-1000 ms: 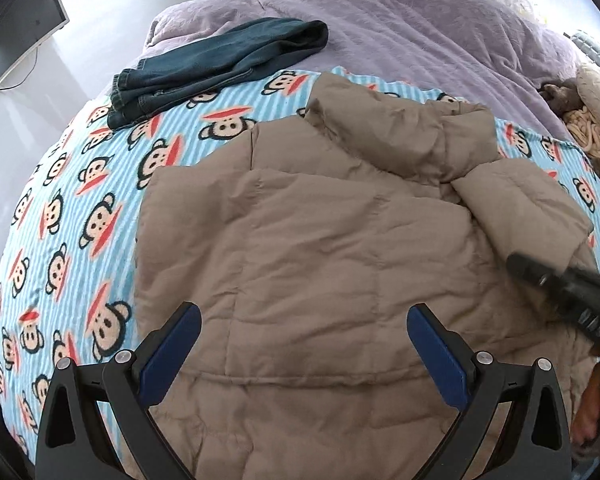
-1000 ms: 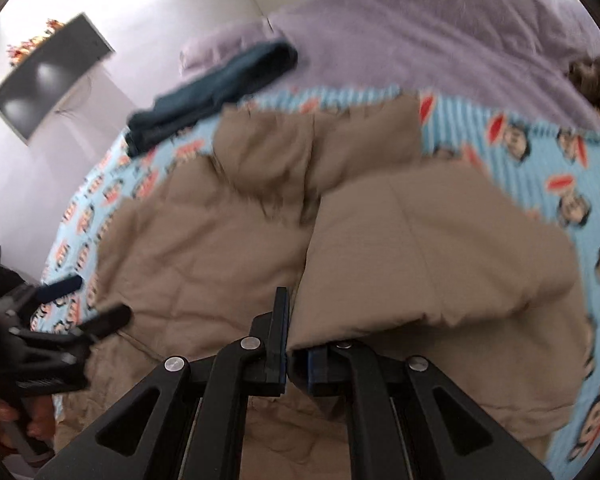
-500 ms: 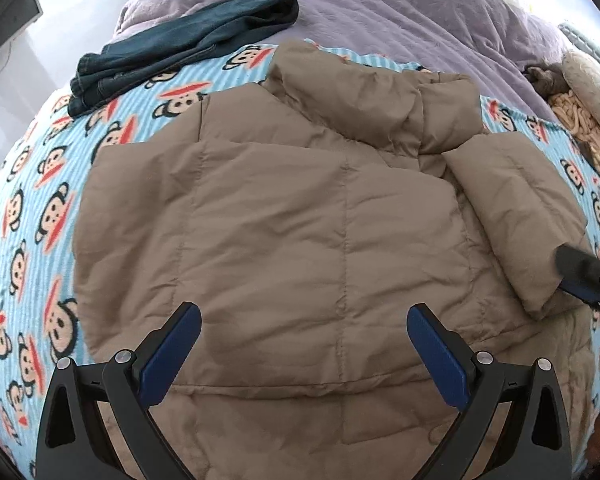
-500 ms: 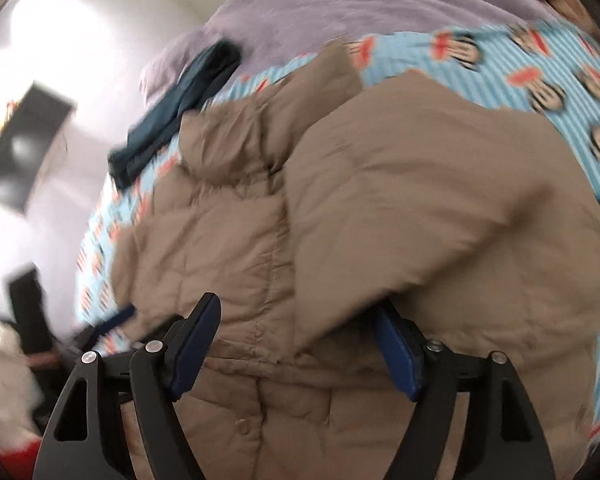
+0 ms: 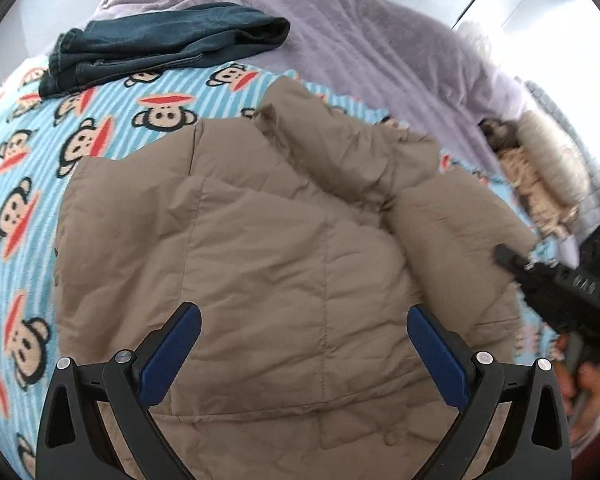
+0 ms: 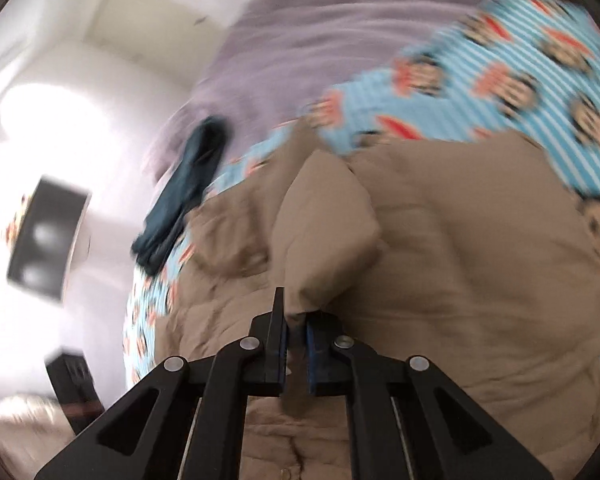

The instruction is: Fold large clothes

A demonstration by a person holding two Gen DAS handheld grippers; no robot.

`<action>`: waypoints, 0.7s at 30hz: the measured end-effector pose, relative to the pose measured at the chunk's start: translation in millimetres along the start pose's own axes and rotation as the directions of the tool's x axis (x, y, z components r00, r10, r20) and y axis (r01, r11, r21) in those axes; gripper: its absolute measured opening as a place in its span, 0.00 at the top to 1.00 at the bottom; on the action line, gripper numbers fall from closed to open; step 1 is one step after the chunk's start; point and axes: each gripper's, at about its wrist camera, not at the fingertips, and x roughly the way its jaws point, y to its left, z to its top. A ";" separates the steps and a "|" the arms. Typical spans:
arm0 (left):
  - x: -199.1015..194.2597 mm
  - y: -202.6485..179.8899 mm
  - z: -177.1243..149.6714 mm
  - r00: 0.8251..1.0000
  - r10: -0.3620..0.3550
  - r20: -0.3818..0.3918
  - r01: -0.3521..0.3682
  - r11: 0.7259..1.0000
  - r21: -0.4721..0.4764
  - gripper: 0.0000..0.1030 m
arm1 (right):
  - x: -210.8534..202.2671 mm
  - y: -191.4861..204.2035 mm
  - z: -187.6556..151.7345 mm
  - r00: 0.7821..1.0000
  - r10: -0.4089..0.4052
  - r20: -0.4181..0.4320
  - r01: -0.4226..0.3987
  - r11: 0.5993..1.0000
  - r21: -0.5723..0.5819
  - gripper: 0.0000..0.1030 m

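Lying flat on monkey-print blanket (image 5: 112, 128): tan puffer jacket (image 5: 260, 264), centre of bed. Left gripper (image 5: 300, 344) above jacket's near part, jaws wide apart, nothing between. Right gripper (image 6: 294, 340) jaws closing, pinching sleeve (image 6: 324, 232) fabric. Folded jeans (image 5: 160, 44) at far left.

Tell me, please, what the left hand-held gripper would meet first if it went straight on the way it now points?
Most likely the tan puffer jacket: the left hand-held gripper, jaws wide open, aims down at its quilted back, with nothing visible between. How far off is unclear.
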 end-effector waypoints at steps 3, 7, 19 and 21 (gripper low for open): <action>-7.3 9.9 6.7 0.992 -0.122 0.014 0.122 0.991 -0.061 0.00 | 18.7 35.5 -12.3 0.998 0.007 -0.068 -0.017 0.990 -0.140 0.92; -8.7 15.2 16.2 0.963 -0.268 0.010 0.268 0.958 -0.105 0.00 | 52.5 64.2 -39.3 0.980 -0.032 -0.196 -0.019 0.968 -0.251 0.88; 41.8 4.0 18.3 0.930 -0.349 -0.119 0.331 0.932 -0.144 0.00 | -4.6 -16.3 -61.2 0.954 -0.170 -0.247 0.156 0.985 -0.074 0.27; 51.2 1.7 20.4 0.937 -0.322 -0.136 0.301 0.942 -0.150 0.00 | -23.4 -54.0 -58.0 0.960 -0.169 -0.225 0.185 0.981 0.052 0.27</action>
